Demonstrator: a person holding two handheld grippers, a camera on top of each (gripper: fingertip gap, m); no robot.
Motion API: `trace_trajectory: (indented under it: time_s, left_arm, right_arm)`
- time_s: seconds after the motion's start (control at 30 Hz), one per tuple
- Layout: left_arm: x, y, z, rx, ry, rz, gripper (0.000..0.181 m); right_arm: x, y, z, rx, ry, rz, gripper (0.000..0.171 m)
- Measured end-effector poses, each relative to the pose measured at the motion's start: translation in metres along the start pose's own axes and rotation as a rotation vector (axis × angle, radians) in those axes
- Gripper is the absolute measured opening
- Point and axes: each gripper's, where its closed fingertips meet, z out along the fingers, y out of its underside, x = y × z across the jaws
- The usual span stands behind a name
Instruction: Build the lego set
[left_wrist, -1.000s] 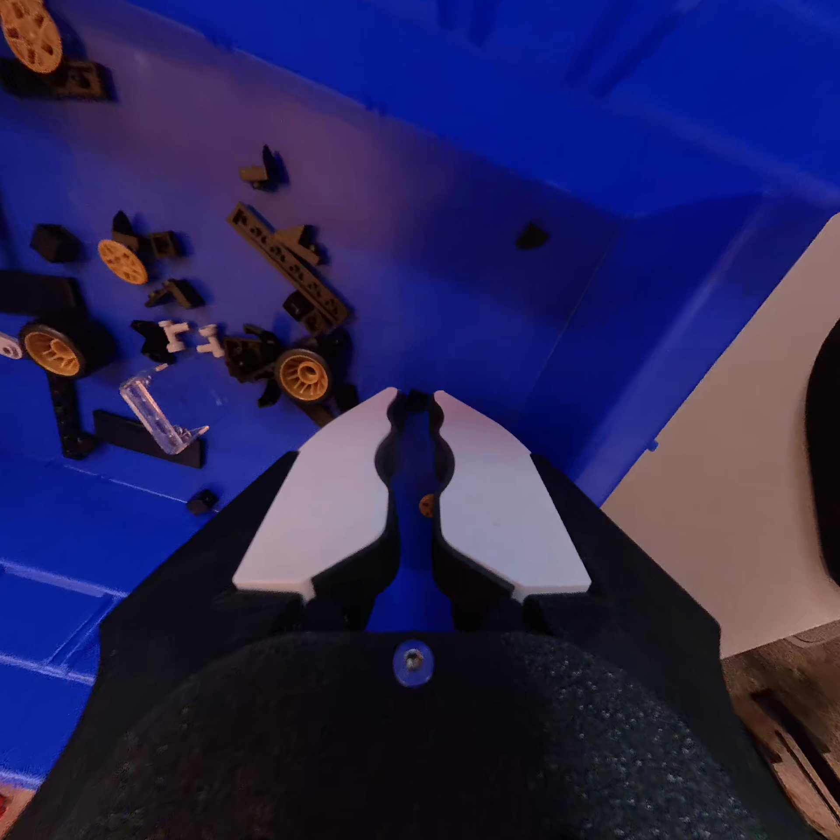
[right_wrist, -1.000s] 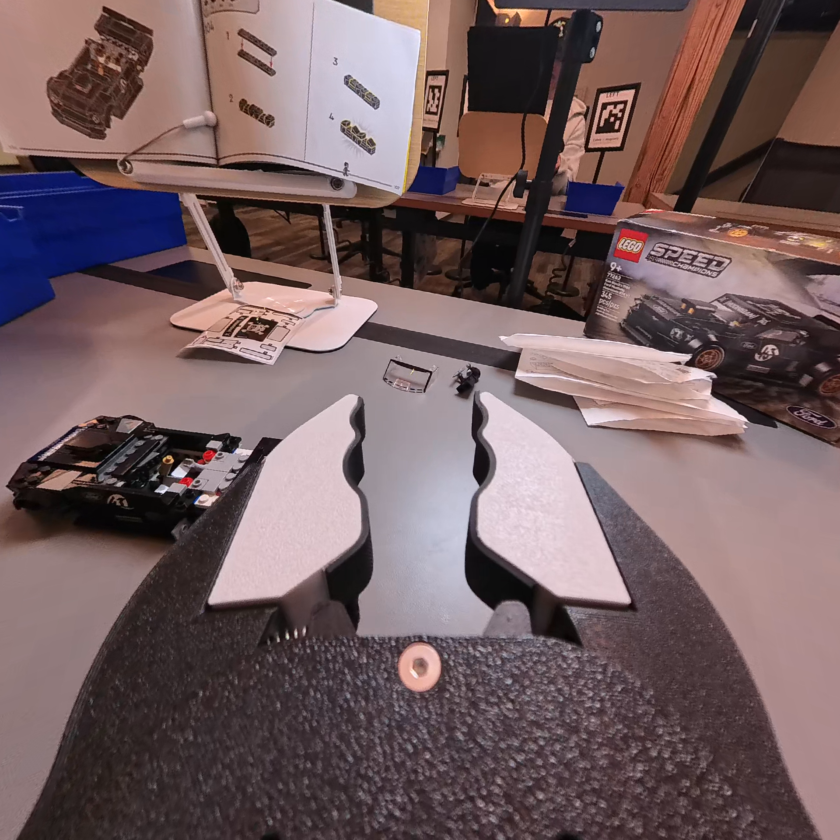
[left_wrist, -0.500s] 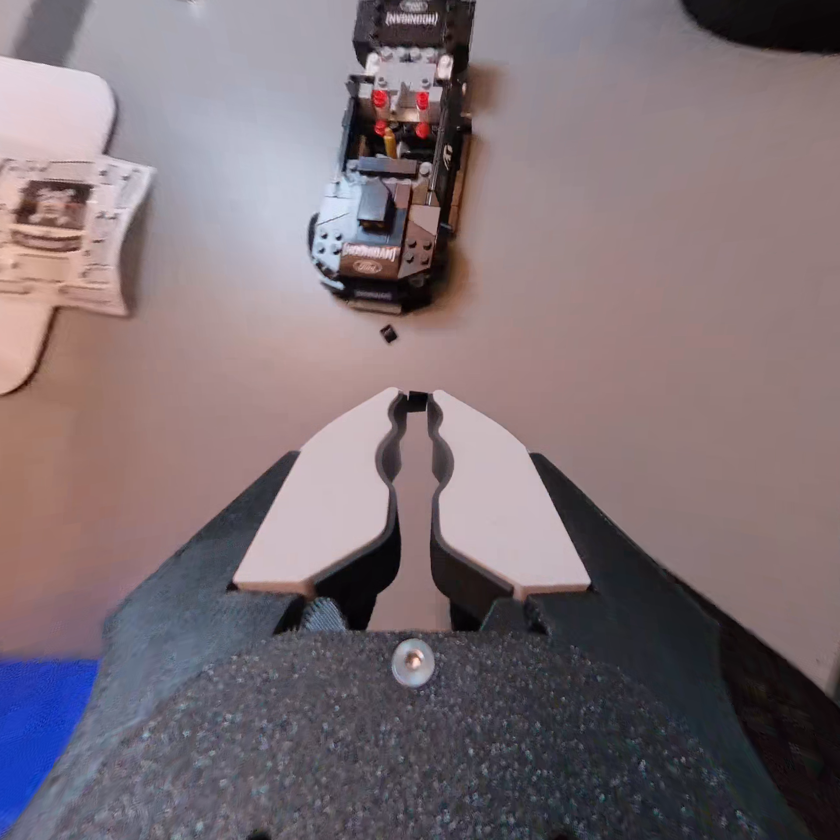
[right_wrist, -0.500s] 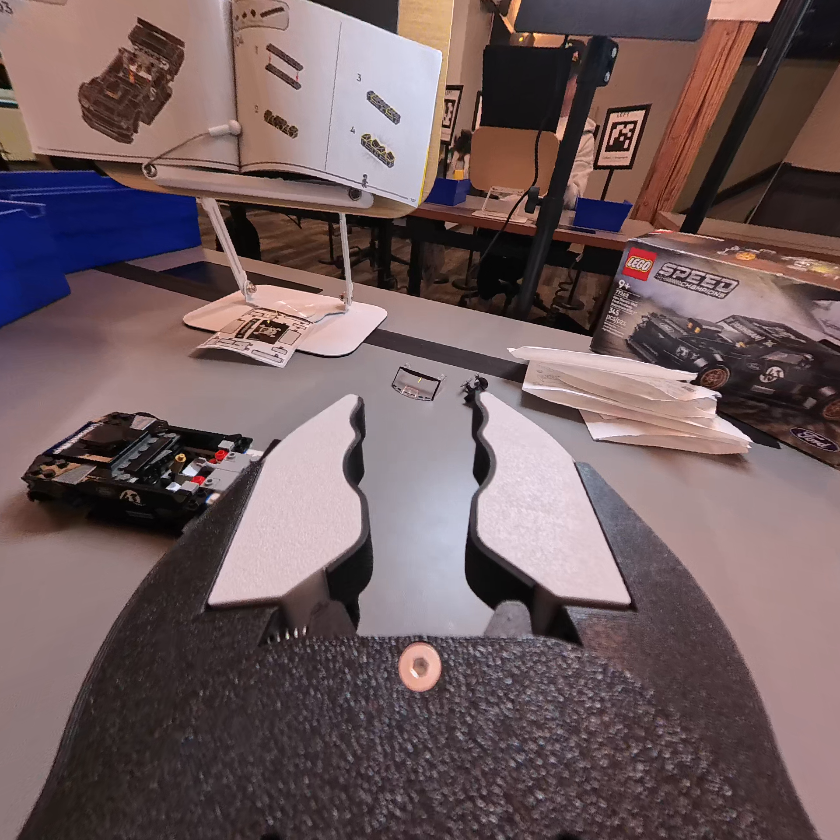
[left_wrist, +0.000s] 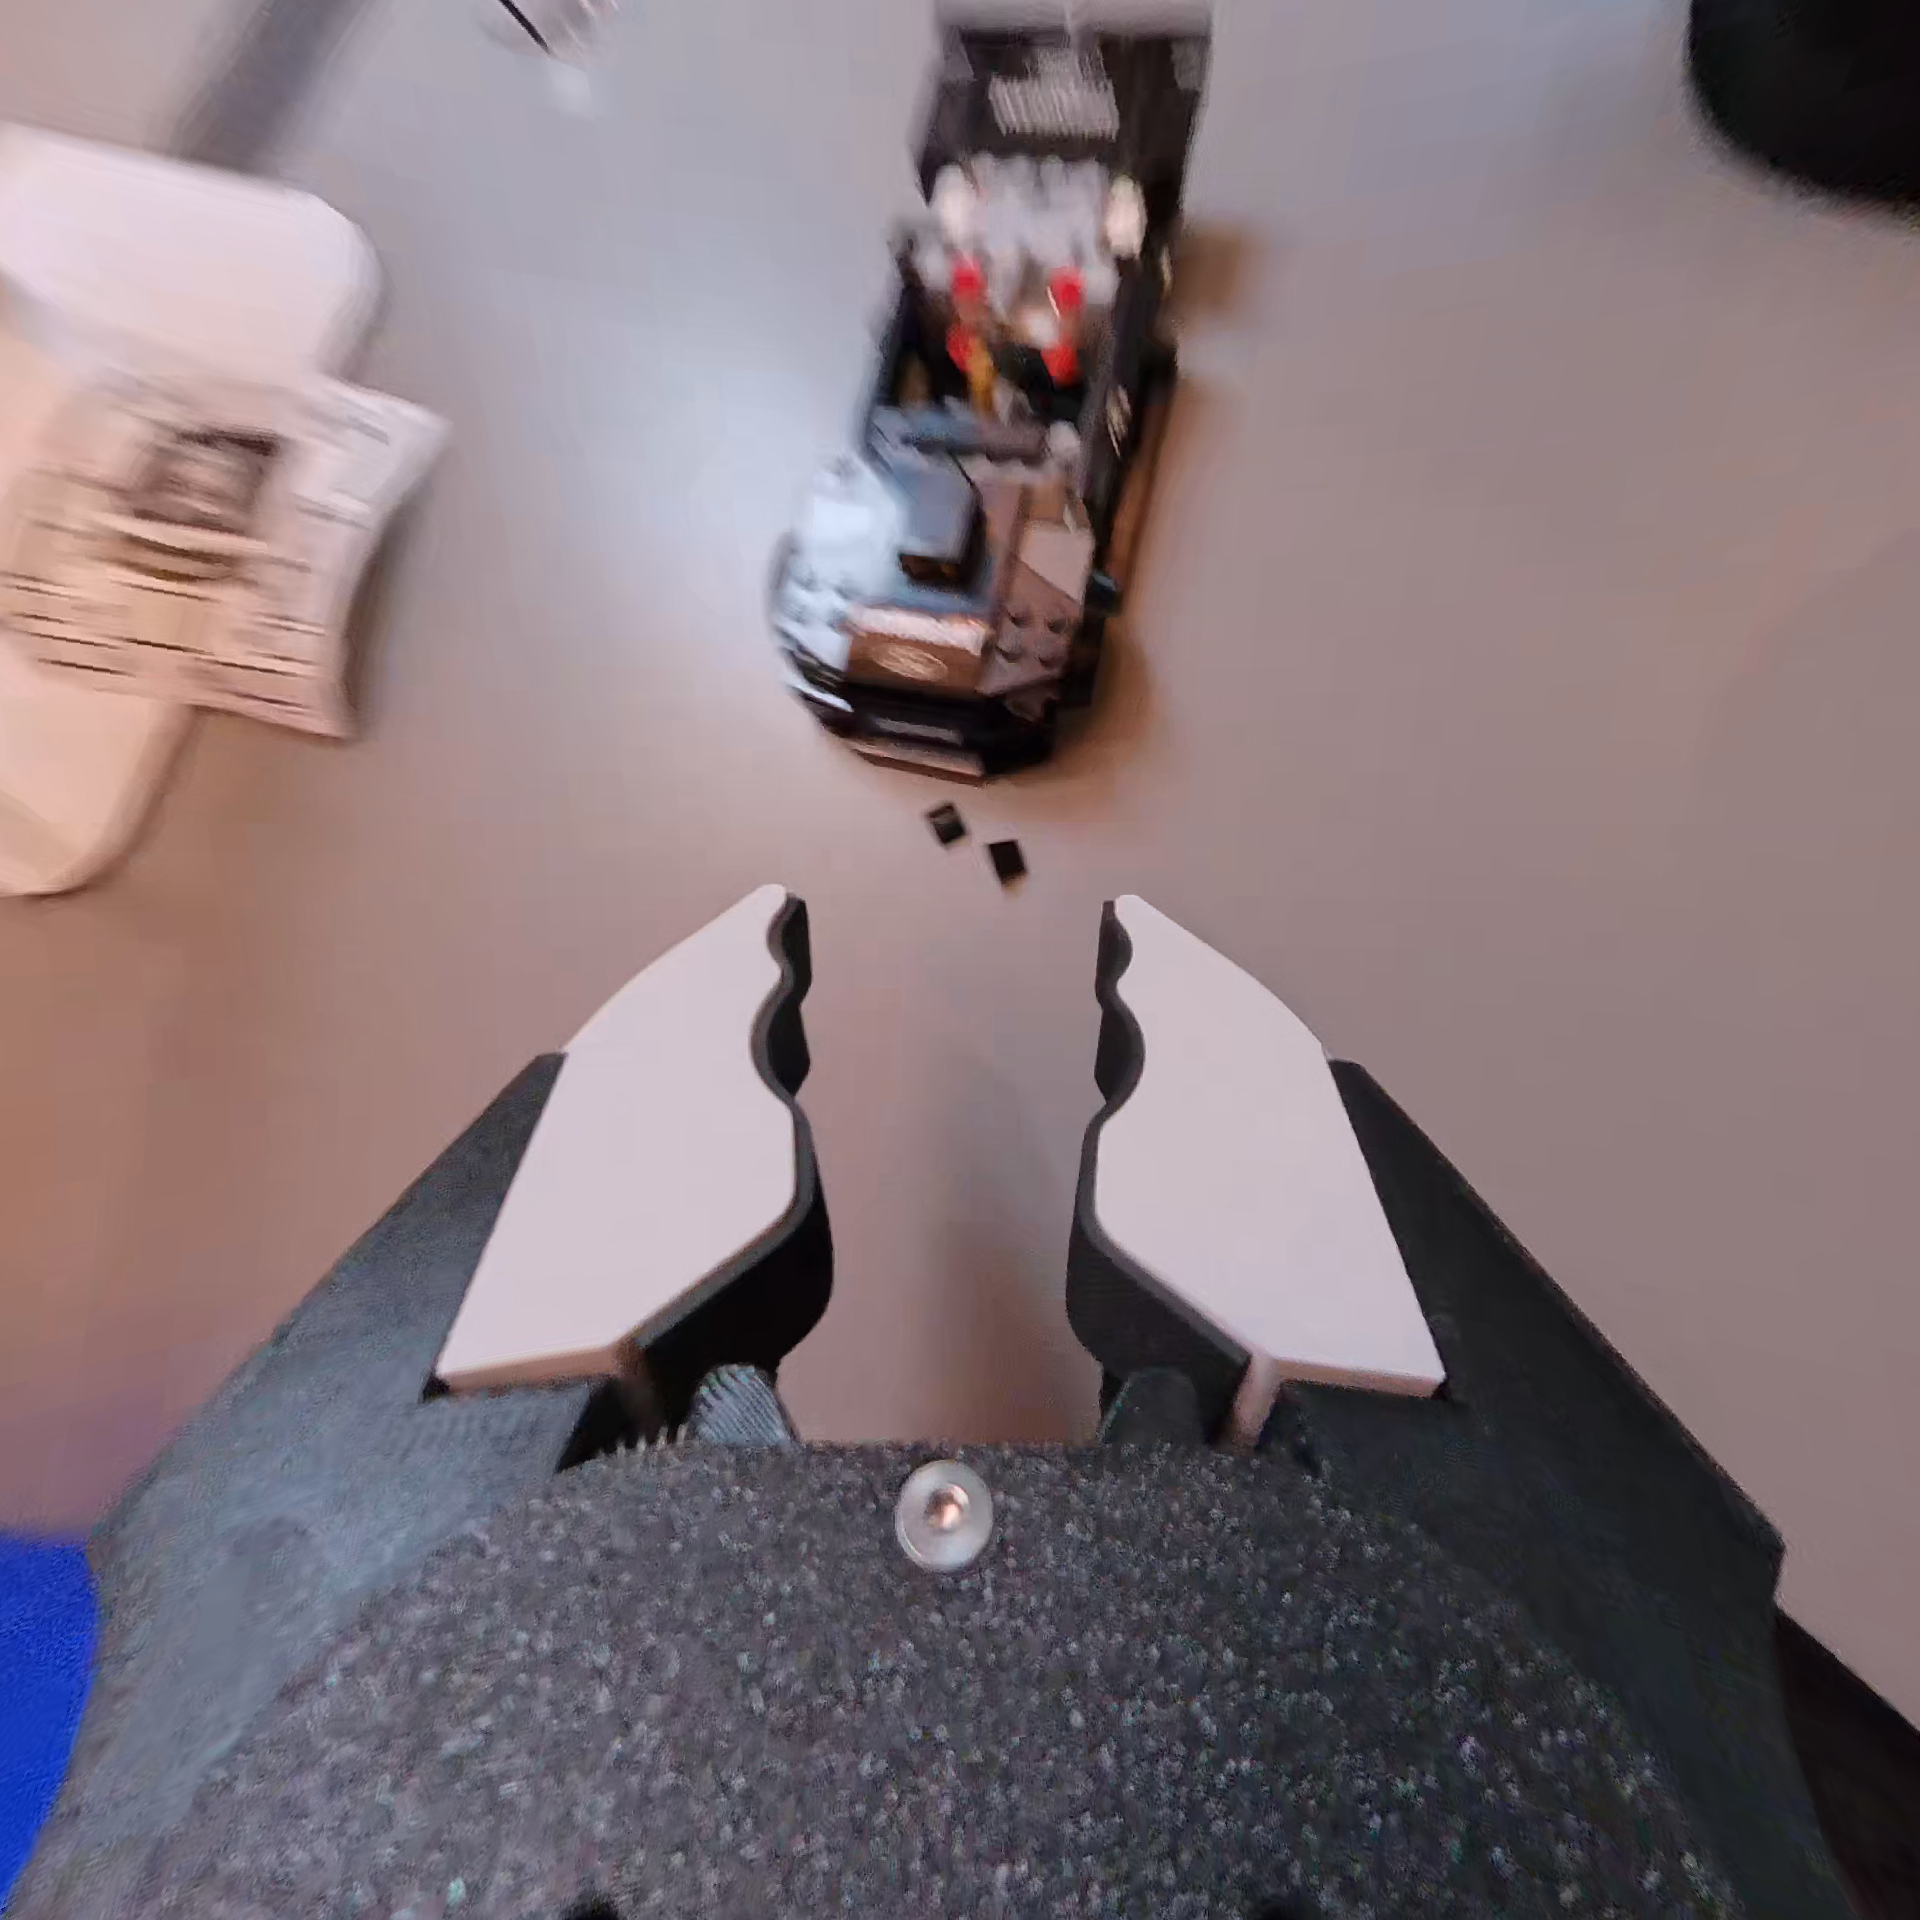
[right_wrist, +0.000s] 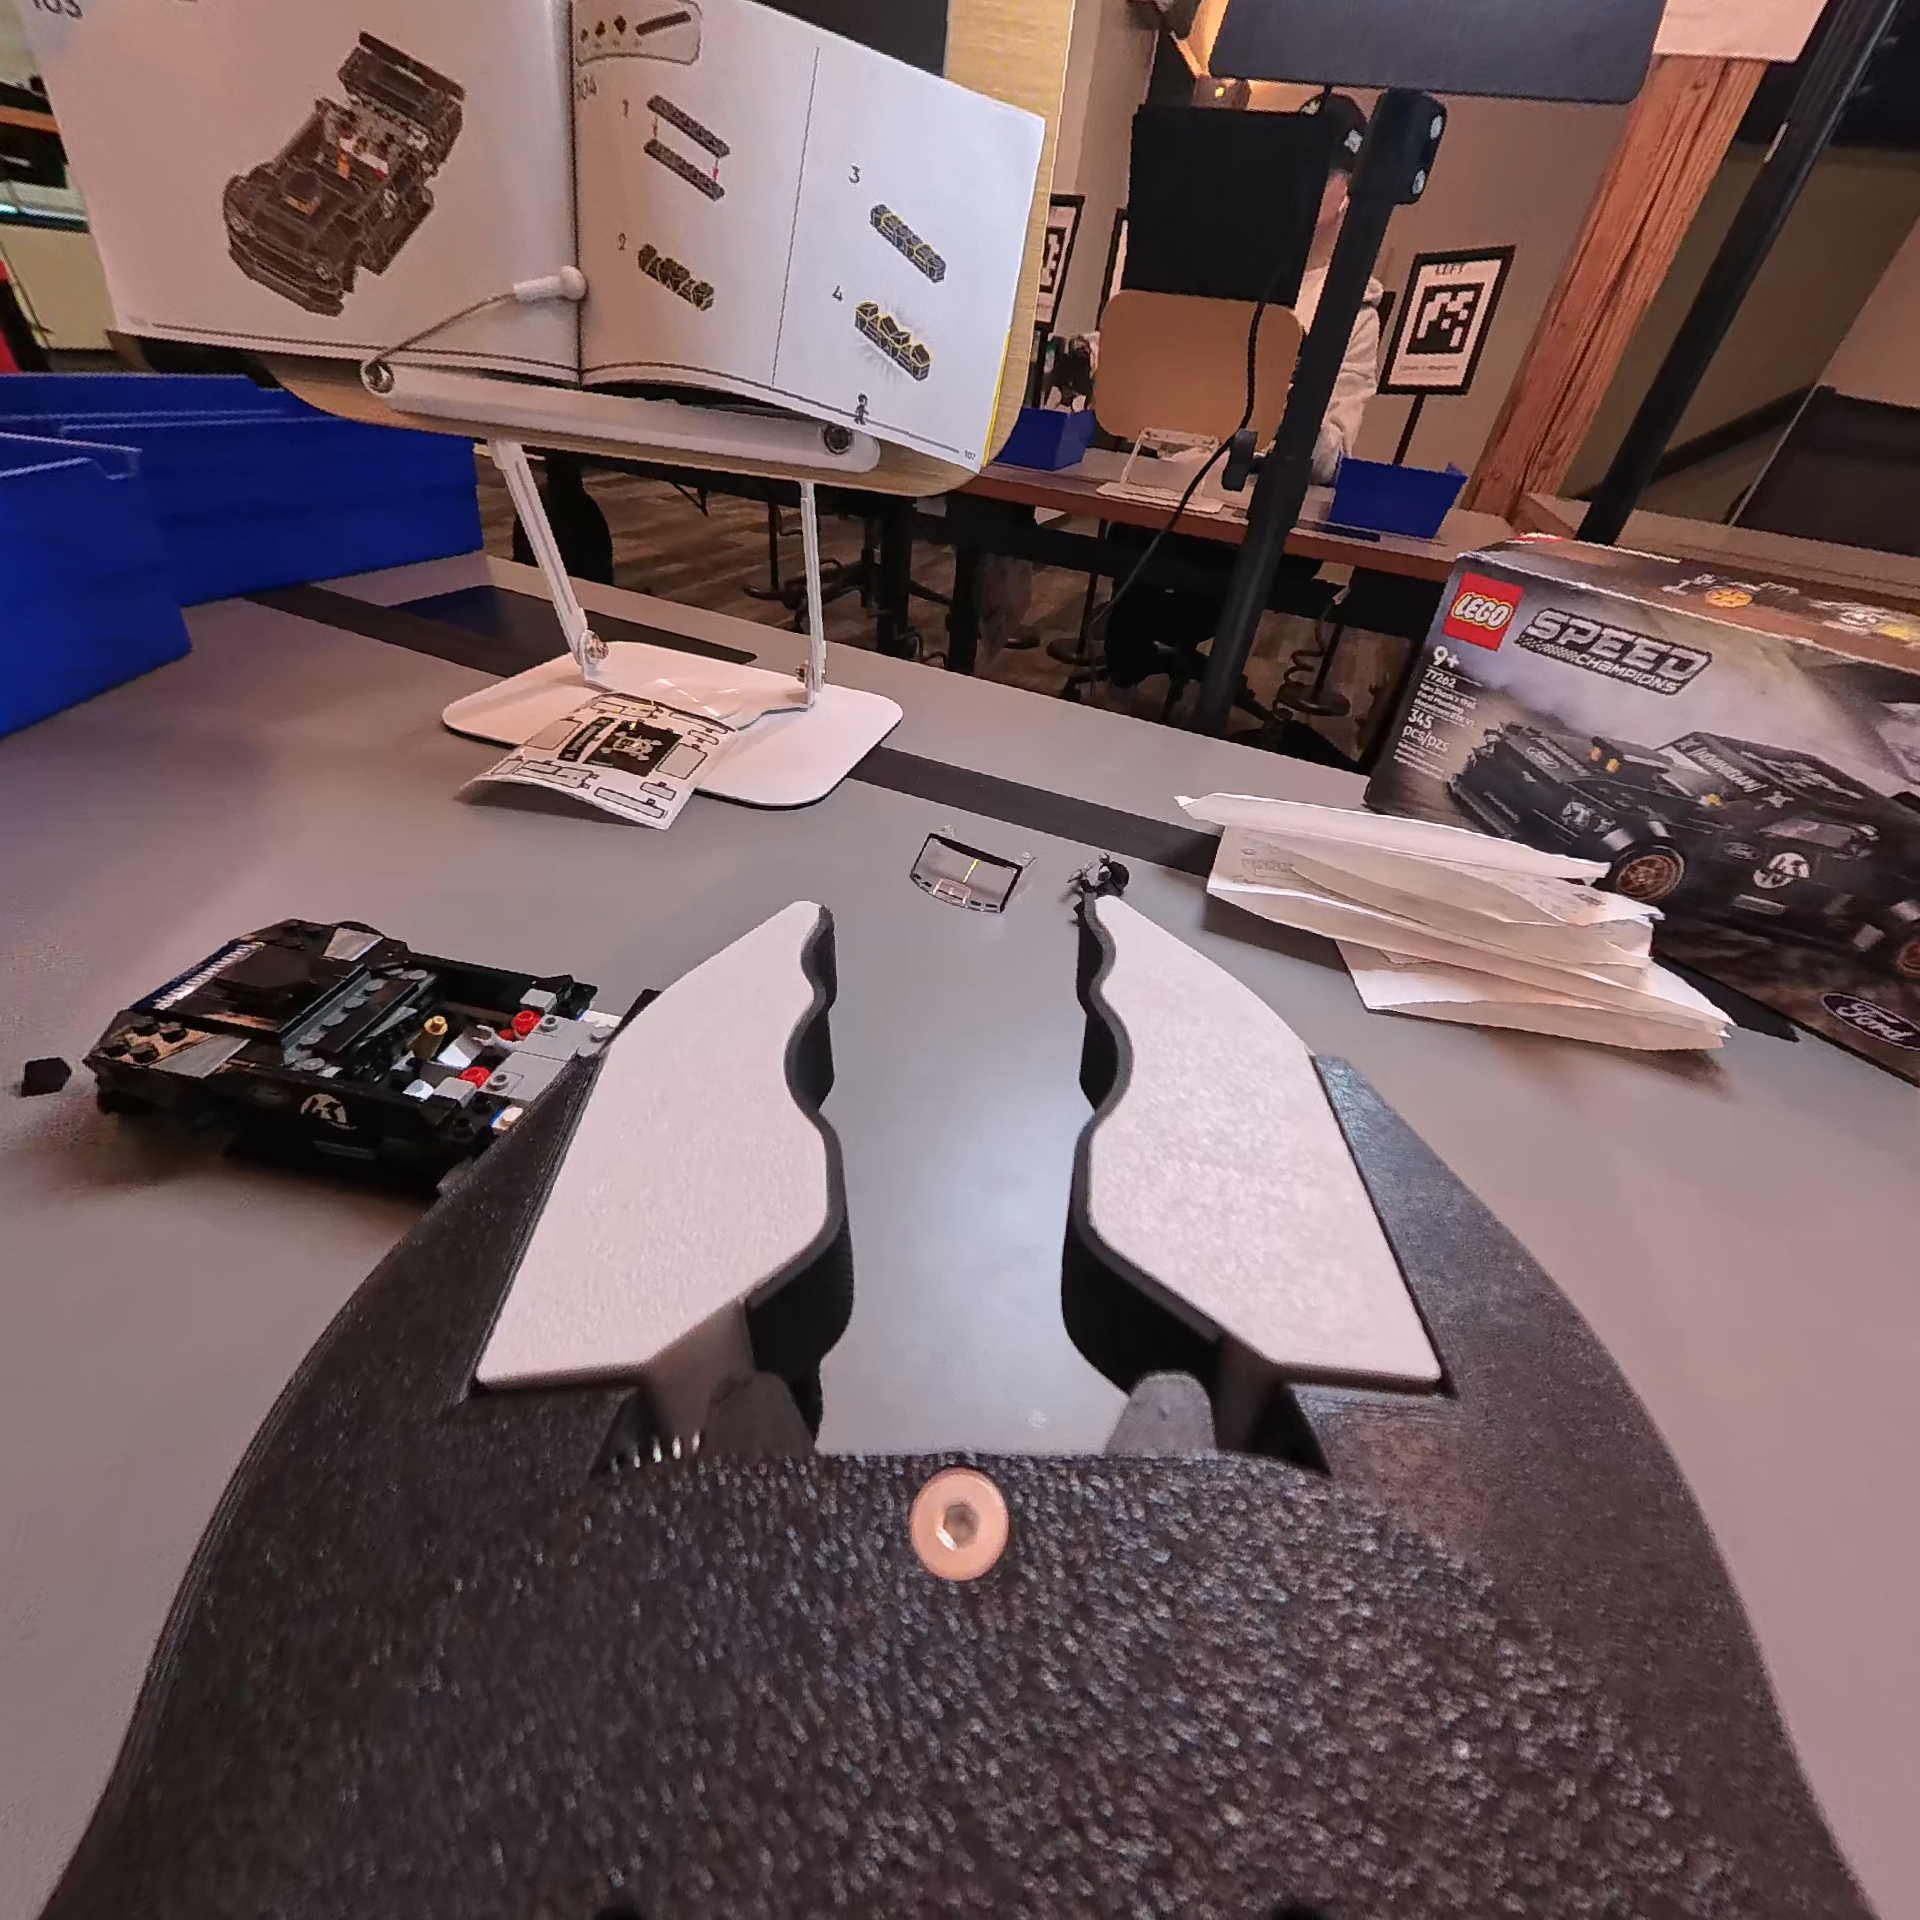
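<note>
My left gripper is open and empty above the grey table. Two small black lego pieces lie on the table just ahead of its fingertips, near the front of the partly built black lego car. My right gripper is open and empty, low over the table. The car sits to its left, with a small black piece by its end. A clear windscreen piece and a small black part lie ahead of the right fingertips.
An open instruction booklet stands on a white stand with a sticker sheet on its base. Paper bags and the set's box lie at the right. Blue bins stand at the left. One gripper's finger ends stand about 30 centimeters off the other's. Between my right fingertips and the clear windscreen piece there is roughly 20 centimeters.
My left gripper came out of the blue bin with a small black piece pinched at its tips, carried it to the car, then opened; the piece now lies on the table. The right gripper drifted slightly.
</note>
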Motion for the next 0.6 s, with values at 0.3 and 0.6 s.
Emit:
trace_trajectory:
  time_s: [0.3, 0.6]
  left_arm:
    - [-0.131, 0.086, -0.169, -0.071, -0.249, -0.329, 0.027]
    - [-0.106, 0.15, -0.079, -0.372, 0.061, -0.275, 0.022]
  right_arm:
    - [0.009, -0.006, -0.001, 0.03, 0.019, 0.023, 0.045]
    - [0.013, 0.003, 0.001, 0.008, 0.075, -0.033, 0.045]
